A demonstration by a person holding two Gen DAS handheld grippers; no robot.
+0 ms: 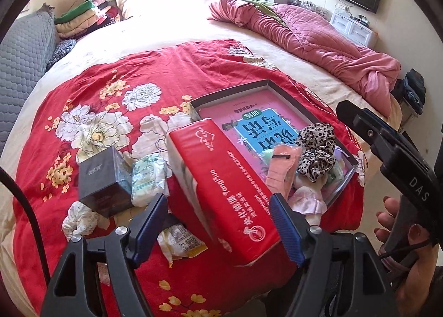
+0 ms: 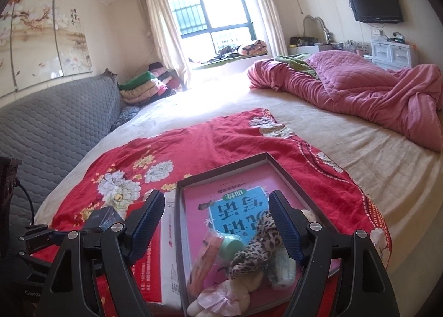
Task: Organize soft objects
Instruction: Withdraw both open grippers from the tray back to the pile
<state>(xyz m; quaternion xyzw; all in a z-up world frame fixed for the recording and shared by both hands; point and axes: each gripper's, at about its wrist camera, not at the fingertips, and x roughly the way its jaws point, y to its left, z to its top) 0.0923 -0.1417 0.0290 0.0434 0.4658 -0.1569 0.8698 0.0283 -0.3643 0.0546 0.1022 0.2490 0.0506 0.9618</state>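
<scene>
Left to right on the bed (image 1: 171, 21): a dark glossy cube box (image 1: 103, 178) is sat on the red floral blanket (image 1: 110, 73), with a crinkly soft pack (image 1: 145, 178) touching its right side, a balled white cloth (image 1: 79, 218) in front of it, and a yellow foil wrapper (image 1: 181, 242) lying nearer the camera.

Next comes the red tissue pack (image 1: 221, 192), a long squishy plastic-wrapped brick. It's gripped by the left tongs (image 1: 224, 223), jaws spread wide and pressed on its two long sides near the close end. Its long axis runs straight away from the tongs, with the far end leaning against the left wall of the tray (image 1: 279, 90). So the tray is just to the right of the pack, and the left hand is clearly the one placed for it.

The tray is shallow, dark-rimmed, rigid, with a pink book (image 1: 249, 112) flat in the bottom. Soft stuff is already piled in its near corner: a pink ribbed piece (image 1: 279, 176), a leopard scrunchie (image 1: 318, 151), and a plush doll (image 2: 235, 295) with a satin bow.

The right tongs (image 2: 224, 225) are hung over that corner, jaws wide, nothing between them. Probably the pack gets swung right and dropped over the rim.
</scene>
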